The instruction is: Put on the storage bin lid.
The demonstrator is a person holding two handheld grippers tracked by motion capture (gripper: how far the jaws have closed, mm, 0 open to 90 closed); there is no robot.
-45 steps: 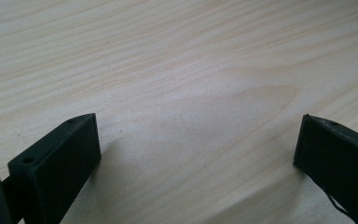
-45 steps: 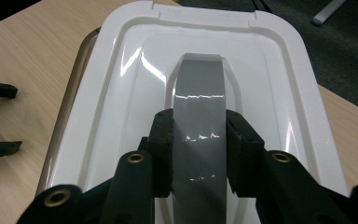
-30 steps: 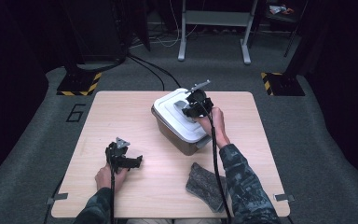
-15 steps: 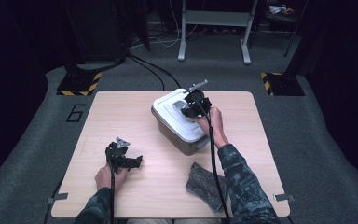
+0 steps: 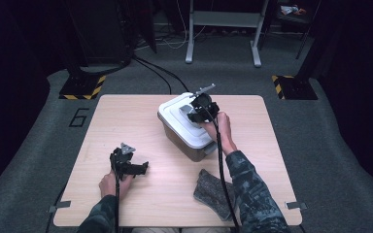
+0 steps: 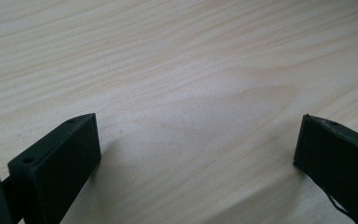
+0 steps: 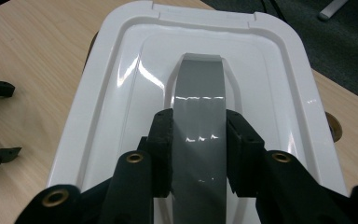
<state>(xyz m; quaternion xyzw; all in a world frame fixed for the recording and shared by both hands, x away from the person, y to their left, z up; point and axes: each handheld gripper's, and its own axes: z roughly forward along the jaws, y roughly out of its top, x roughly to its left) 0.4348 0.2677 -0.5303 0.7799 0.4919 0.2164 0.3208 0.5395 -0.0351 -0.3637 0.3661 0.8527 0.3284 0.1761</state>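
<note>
A grey storage box with a white lid (image 5: 182,119) stands at the middle of the wooden table (image 5: 126,121). In the right gripper view the white lid (image 7: 121,93) carries a grey handle (image 7: 199,112) along its centre. My right gripper (image 7: 199,140) is shut on that handle, one black pad pressed against each side; from above, the right gripper (image 5: 199,110) sits on top of the lid. My left gripper (image 5: 135,168) rests low over the table near the front left, its jaws wide apart over bare wood (image 6: 191,93) with nothing between them.
A dark grey cloth (image 5: 213,191) lies on the table near the front edge, under my right forearm. Beyond the table are grey carpet, cables, a metal stand (image 5: 223,29) and black-and-yellow floor plates (image 5: 82,87).
</note>
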